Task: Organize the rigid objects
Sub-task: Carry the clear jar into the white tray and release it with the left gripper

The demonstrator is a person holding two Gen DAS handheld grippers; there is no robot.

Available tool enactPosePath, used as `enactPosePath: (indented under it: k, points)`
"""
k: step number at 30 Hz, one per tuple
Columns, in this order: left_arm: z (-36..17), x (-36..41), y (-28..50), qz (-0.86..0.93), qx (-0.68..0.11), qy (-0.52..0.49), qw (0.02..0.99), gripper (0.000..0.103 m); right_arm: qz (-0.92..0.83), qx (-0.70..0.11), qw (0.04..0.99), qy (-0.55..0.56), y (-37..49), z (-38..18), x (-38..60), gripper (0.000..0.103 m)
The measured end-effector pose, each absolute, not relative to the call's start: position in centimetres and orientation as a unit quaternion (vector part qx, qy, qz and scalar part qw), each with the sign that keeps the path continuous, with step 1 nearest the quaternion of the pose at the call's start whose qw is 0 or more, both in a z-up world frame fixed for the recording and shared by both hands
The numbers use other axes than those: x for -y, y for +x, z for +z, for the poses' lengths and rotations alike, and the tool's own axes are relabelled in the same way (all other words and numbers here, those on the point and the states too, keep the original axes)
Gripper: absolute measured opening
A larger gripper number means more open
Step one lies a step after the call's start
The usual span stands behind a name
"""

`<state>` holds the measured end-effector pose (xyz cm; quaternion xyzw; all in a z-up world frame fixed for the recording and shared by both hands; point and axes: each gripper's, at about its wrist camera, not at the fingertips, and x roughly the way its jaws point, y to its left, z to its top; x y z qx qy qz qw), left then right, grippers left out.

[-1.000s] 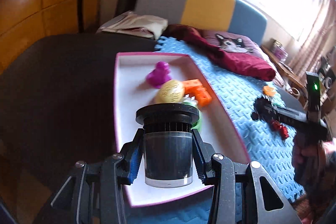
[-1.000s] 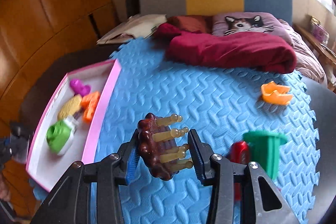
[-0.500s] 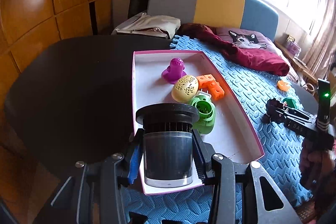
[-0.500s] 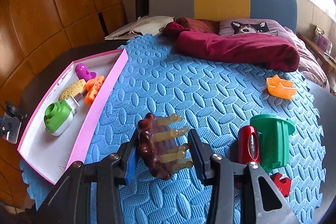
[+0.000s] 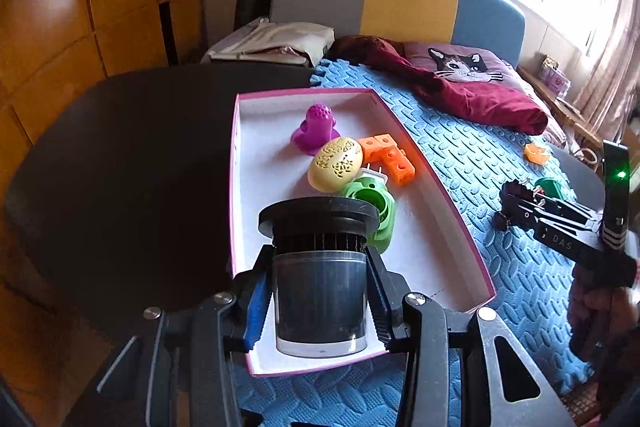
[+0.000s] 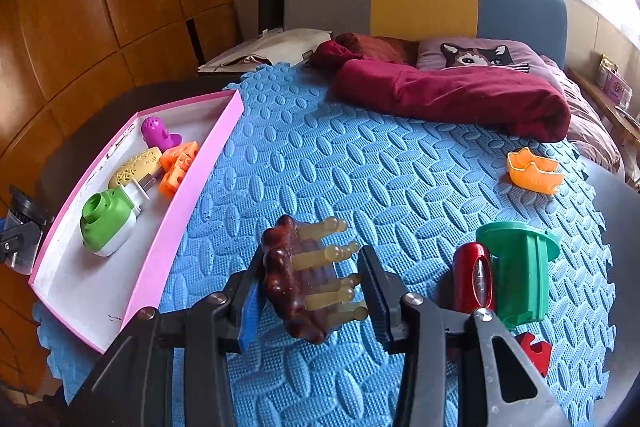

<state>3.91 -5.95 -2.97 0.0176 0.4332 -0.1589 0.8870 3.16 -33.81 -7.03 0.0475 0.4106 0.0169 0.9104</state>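
Toys are being gathered into the pink tray (image 5: 236, 211). Four already lie in it: purple figure (image 5: 316, 127), yellow egg (image 5: 335, 163), orange blocks (image 5: 386, 157), green plug (image 5: 370, 205).

Left gripper (image 5: 320, 299) is clamped on a black canister (image 5: 320, 275), held upright at lower centre of its view, over the tray's near end. Right gripper (image 6: 312, 291) is clamped on a brown massager (image 6: 304, 279) with pale prongs, lower centre of its view, above the blue mat (image 6: 360, 167) and to the right of the tray.

Step in hand, by judgement: delivery of both held items. The canister needs lowering onto bare tray floor, short of the green plug, then release. The massager must travel left over the tray's right wall.

Room: the tray's near half is open; its far half is crowded. The near rim sits close under the canister. Orange boat (image 6: 534, 173), red cylinder (image 6: 474, 279), green cup (image 6: 520, 271) and a red piece (image 6: 534, 351) remain on the mat, right side, apart from the travel path.
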Motion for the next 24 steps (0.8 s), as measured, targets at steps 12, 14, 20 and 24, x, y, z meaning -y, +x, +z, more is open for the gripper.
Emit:
enactPosePath:
  k: [12,14,20,24]
  points:
    - [-1.7,5.3,9.3,-0.182,-0.436,-0.05,0.88,0.044,0.014,-0.409,0.911,0.039,3.1,-7.1,33.6,0.044]
    - [-1.9,5.7,10.6,-0.178,-0.435,-0.045,0.882,0.044,0.014,-0.409,0.912,0.036,3.1,-7.1,33.6,0.044]
    - [-3.3,6.7,15.6,-0.149,-0.45,-0.049,0.879,0.044,0.014,-0.409,0.912,0.036,3.1,-7.1,33.6,0.044]
    - [-4.9,8.0,17.5,-0.143,-0.471,-0.026,0.87,0.044,0.015,-0.409,0.912,0.034,3.1,-7.1,33.5,0.044]
